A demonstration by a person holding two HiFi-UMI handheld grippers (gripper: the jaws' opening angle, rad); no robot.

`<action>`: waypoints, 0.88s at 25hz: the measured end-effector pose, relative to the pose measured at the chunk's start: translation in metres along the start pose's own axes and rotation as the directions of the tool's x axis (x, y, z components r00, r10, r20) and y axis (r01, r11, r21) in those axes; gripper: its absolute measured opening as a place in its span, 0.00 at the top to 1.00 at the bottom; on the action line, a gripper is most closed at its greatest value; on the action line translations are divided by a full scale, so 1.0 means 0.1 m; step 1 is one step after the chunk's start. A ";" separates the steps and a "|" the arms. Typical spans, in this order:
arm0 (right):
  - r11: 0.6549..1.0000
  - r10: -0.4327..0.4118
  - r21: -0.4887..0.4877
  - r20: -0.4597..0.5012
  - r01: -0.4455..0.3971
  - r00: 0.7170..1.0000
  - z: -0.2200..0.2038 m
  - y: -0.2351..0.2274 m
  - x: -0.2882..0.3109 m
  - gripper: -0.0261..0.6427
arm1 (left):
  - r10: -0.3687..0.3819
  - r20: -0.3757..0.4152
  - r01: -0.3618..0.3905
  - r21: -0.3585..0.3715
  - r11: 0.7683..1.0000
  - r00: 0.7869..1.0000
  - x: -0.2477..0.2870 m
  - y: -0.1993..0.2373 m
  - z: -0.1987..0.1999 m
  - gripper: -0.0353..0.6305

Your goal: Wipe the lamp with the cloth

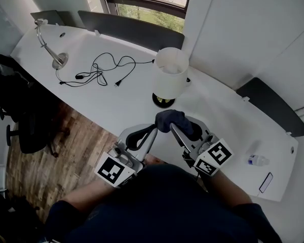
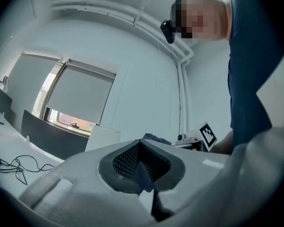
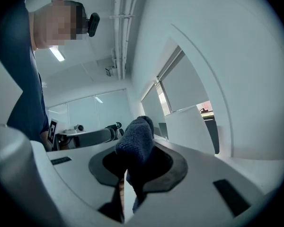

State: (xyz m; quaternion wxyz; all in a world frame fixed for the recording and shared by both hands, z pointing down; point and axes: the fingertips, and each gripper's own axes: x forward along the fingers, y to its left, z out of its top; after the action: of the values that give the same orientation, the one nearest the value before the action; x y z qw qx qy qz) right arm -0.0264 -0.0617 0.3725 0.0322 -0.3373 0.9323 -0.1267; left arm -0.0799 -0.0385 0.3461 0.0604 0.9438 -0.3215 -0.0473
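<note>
The lamp [image 1: 171, 77] stands in the middle of the white desk [image 1: 111, 108], just beyond both grippers. The right gripper [image 1: 176, 128] is clenched on the dark cloth [image 1: 172, 119], near the lamp base but apart from it. The left gripper [image 1: 153, 129] is closed on nothing. I think the wiping is not yet begun.

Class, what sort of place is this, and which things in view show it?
Probably an office: a long curved white desk, a black wheeled office chair beside it, and a white-shaded table lamp near the window.
</note>
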 end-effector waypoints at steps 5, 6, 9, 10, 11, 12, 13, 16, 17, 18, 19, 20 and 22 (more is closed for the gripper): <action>1.000 0.009 -0.003 0.029 -0.009 1.000 0.17 -0.30 0.13 0.83 | 0.047 -0.005 -0.047 -0.004 0.999 0.999 0.10 0.05 -0.03 0.94; 1.000 0.014 -0.005 0.036 -0.013 0.999 0.21 -0.36 0.16 0.83 | 0.056 -0.008 -0.056 -0.005 0.998 0.998 0.12 0.06 -0.04 0.94; 1.000 0.028 -0.009 0.060 -0.028 0.998 0.34 -0.49 0.28 0.83 | 0.078 -0.016 -0.078 -0.005 0.997 0.997 0.17 0.08 -0.07 0.94; 0.999 0.033 -0.009 0.069 -0.033 0.997 0.39 -0.53 0.32 0.83 | 0.085 -0.018 -0.085 -0.005 0.996 0.996 0.18 0.09 -0.08 0.94; 0.999 0.038 -0.008 0.078 -0.038 0.996 0.43 -0.57 0.36 0.83 | 0.092 -0.020 -0.092 -0.006 0.996 0.996 0.19 0.10 -0.09 0.94; 0.999 0.044 -0.005 0.086 -0.044 0.995 0.46 -0.60 0.39 0.83 | 0.099 -0.024 -0.099 -0.007 0.995 0.995 0.20 0.10 -0.10 0.94; 0.999 0.049 -0.003 0.093 -0.049 0.994 0.49 -0.63 0.43 0.83 | 0.106 -0.028 -0.106 -0.009 0.994 0.994 0.21 0.11 -0.12 0.94; 0.998 0.062 0.004 0.104 -0.063 0.993 0.54 -0.71 0.52 0.83 | 0.123 -0.041 -0.124 -0.017 0.992 0.992 0.24 0.15 -0.17 0.94; 0.998 0.065 0.008 0.106 -0.066 0.992 0.54 -0.73 0.55 0.83 | 0.129 -0.044 -0.130 -0.021 0.991 0.991 0.25 0.16 -0.19 0.94; 0.997 0.068 0.013 0.108 -0.069 0.992 0.54 -0.75 0.57 0.83 | 0.134 -0.047 -0.135 -0.025 0.991 0.990 0.25 0.16 -0.21 0.94; 0.997 0.070 0.018 0.110 -0.073 0.991 0.53 -0.76 0.58 0.83 | 0.138 -0.050 -0.139 -0.029 0.990 0.989 0.25 0.17 -0.23 0.94; 0.997 0.073 0.023 0.112 -0.076 0.991 0.52 -0.77 0.58 0.83 | 0.141 -0.054 -0.143 -0.032 0.989 0.989 0.25 0.17 -0.25 0.94; 0.996 0.079 0.032 0.117 -0.083 0.990 0.48 -0.79 0.58 0.83 | 0.145 -0.064 -0.148 -0.039 0.988 0.987 0.27 0.17 -0.30 0.94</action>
State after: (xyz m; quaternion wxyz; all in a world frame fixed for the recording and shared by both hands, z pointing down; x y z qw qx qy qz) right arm -0.0149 -0.1676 0.3479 0.0973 -0.3052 0.9393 -0.1227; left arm -0.0653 -0.0658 0.3770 0.0942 0.9171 -0.3868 -0.0211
